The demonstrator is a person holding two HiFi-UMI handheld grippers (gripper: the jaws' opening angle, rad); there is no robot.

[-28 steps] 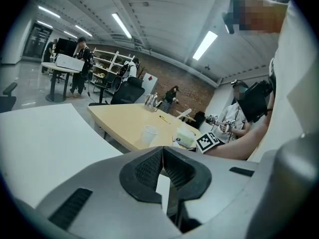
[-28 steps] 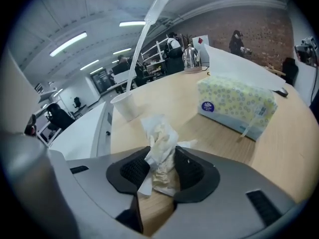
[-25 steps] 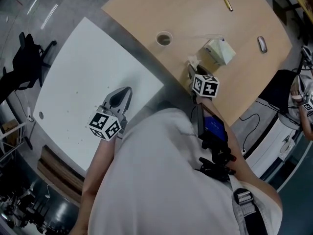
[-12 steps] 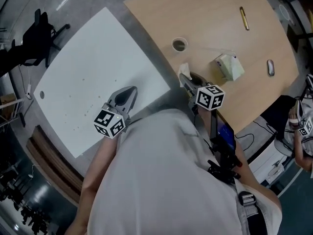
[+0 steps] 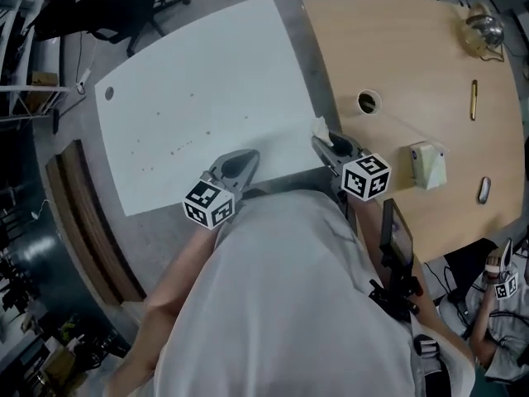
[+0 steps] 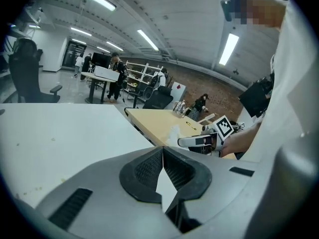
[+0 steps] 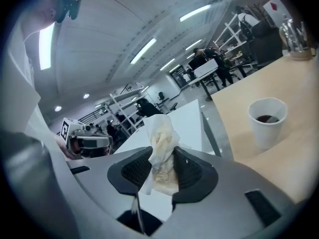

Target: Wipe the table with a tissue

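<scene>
Right gripper (image 5: 325, 144) pinches a crumpled white tissue (image 7: 161, 144) beside the speckled white tabletop (image 5: 207, 64) (left gripper (image 5: 246, 156): fingers pressed together, empty); next, lower and wipe.

The crumpled white tissue (image 7: 160, 133) has its lower part buried between the jaws of the right gripper (image 7: 162, 159). Ahead of the jaws of the left gripper (image 5: 246, 156), tiny dark specks (image 5: 172, 150) on the white rectangular table (image 5: 207, 64) are too small to identify. Behind both pairs of jaws, the person's white shirt (image 5: 289, 304) covers the hands.
</scene>
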